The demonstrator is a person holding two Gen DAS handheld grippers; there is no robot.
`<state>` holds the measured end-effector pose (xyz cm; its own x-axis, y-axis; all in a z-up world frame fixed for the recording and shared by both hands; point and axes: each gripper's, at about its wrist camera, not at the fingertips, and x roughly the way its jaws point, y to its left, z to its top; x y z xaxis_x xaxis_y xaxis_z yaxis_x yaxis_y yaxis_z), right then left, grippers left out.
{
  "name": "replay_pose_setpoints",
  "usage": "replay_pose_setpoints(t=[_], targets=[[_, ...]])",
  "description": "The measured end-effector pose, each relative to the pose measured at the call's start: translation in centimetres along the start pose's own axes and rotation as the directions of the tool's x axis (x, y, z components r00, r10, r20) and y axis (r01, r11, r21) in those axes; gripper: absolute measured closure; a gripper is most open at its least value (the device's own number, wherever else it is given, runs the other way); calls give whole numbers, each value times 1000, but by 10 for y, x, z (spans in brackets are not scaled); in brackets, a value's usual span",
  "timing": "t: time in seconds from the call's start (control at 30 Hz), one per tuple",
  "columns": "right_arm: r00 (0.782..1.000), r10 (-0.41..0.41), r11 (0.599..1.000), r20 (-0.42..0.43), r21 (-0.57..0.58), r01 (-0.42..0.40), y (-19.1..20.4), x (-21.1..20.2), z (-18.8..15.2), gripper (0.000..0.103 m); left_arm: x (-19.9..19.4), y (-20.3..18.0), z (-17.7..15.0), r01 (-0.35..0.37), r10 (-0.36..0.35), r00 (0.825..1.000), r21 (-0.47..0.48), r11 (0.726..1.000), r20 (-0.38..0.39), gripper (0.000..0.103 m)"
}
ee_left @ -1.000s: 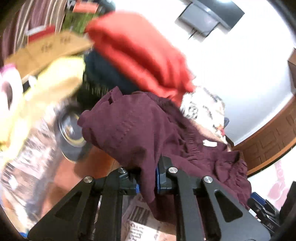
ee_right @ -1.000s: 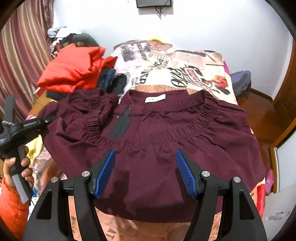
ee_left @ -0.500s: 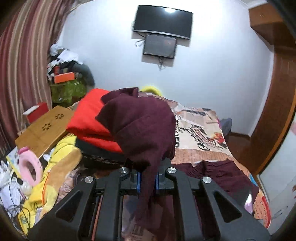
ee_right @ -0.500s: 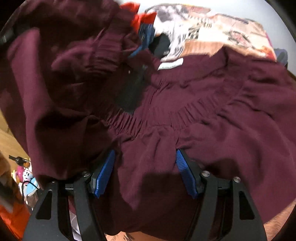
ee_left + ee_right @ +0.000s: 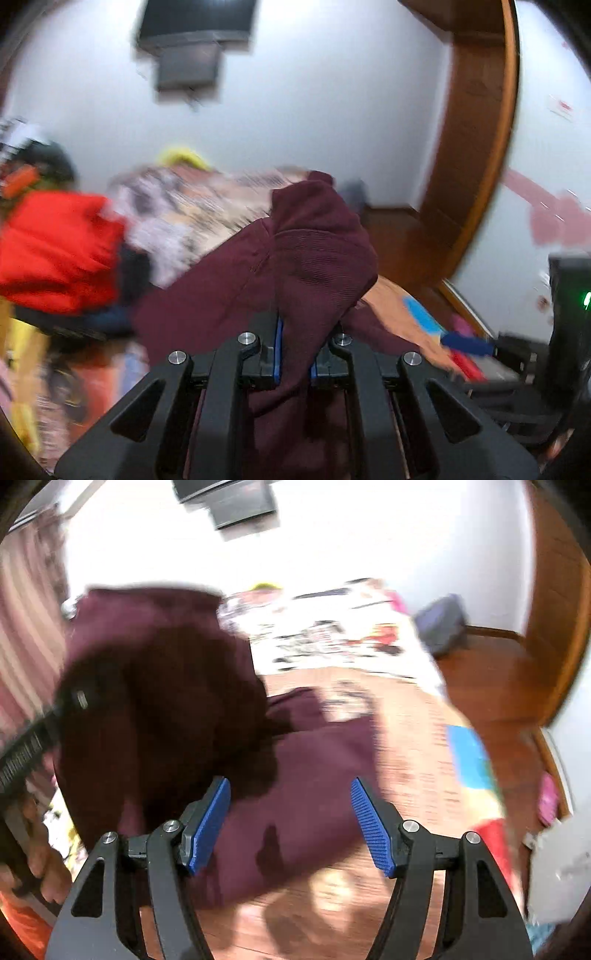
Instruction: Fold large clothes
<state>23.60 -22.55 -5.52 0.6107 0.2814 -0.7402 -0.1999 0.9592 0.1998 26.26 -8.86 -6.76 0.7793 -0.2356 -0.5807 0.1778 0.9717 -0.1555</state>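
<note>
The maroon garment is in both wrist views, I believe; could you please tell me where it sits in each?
Left wrist view: the maroon garment fills the lower centre, bunched up and clamped in the left gripper.
Right wrist view: it spreads across the left and centre, lifted at left, flat beyond the open right gripper.
Shared landmark: the wall-mounted screen, top of both.
</note>
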Motion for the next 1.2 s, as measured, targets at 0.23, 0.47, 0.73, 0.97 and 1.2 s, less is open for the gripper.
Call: replay_pose_setpoints(t=[0.23, 0.47, 0.73, 0.97, 1.2], targets=[[997, -70, 994, -34, 78, 72, -44, -5, -18, 39, 41, -38, -44, 121, -110, 969, 33, 992, -220, 86], [998, -64, 996, -15, 65, 64, -41, -26, -23, 39, 18, -49, -54, 144, -106, 958, 127, 981, -266, 44], [997, -2, 999, 78, -52, 7, -2, -43, -3, 39, -34, -33, -50, 22, 7, 993, 237, 971, -121, 27], [993, 83, 988, 85, -138, -71, 37, -23, 19, 39, -54, 28, -37, -148, 157, 987, 183, 972, -35, 15], [998, 52, 991, -37, -122, -57, 36, 22, 18, 39, -25, 89, -59, -159, 162, 967, 29, 987, -195, 15]])
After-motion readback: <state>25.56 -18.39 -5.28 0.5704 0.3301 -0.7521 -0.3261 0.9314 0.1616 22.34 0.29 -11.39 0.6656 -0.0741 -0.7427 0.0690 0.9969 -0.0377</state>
